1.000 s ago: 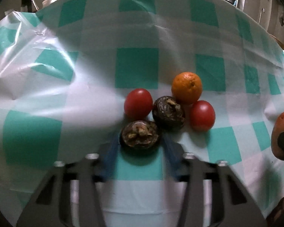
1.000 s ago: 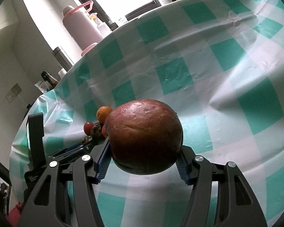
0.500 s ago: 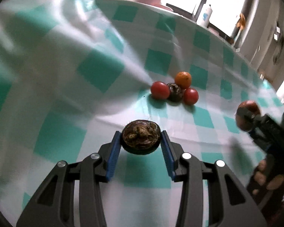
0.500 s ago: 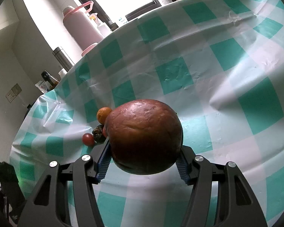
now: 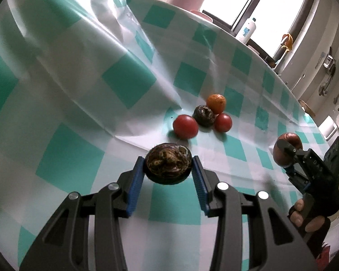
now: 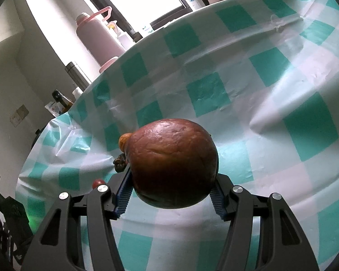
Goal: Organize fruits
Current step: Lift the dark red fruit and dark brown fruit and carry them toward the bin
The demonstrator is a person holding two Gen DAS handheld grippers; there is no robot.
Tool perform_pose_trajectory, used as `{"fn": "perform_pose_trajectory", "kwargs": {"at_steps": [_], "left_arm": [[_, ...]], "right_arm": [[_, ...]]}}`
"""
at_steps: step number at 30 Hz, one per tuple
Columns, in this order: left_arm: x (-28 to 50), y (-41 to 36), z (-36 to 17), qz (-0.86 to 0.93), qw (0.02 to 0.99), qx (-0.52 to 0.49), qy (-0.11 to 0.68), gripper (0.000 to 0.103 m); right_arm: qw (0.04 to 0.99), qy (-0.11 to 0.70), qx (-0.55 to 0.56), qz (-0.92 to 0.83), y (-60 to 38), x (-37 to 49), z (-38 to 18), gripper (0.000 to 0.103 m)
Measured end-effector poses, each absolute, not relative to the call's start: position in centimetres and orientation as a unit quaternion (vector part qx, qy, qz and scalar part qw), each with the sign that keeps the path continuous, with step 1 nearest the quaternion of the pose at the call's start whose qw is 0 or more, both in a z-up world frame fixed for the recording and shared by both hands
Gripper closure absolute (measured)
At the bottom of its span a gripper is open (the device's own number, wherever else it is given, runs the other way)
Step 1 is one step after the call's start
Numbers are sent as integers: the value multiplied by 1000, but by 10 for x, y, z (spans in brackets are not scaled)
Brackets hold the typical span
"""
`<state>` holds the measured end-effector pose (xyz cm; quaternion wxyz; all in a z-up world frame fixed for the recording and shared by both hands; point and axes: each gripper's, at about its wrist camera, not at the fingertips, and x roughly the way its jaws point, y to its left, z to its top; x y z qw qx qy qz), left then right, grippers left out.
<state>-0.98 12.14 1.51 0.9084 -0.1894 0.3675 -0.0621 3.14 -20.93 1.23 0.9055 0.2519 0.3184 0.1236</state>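
Checked tablecloth [image 5: 67, 103] is holding four clustered fruits [image 5: 202, 118]; left gripper [image 5: 168, 171] is clamping a dark fruit [image 5: 168, 166]; right gripper [image 6: 173, 195] is clamping a brown fruit [image 6: 173, 162]; both are awaiting placement.

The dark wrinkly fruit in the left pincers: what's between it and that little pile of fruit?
Only bare checked tablecloth lies between the dark fruit and the nearest red tomato, seen in the left wrist view.
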Motion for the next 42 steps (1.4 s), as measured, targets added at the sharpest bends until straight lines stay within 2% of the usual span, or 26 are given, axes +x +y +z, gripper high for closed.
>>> {"fn": "perform_pose_trajectory", "kwargs": {"at_steps": [9,15,25,32,42], "left_arm": [[-12,125,16,-62,908,-197,363,60],[-12,126,16,-70,909,-201,359,60],[-28,114,21,-66,911,-182,363,60],[-87,47,30,-117,917,-133,357,60],[-147,-64,41,-219,912,-29,345,60]], "right_arm": [[902,334,251,111,-208,30,13,44],[894,332,284,102,-201,-38,12,44],[908,335,217,128,-206,-158,28,44],[934,291,186,92,-257,-243,44,44],[937,272,218,-30,-355,-345,20,44]]}}
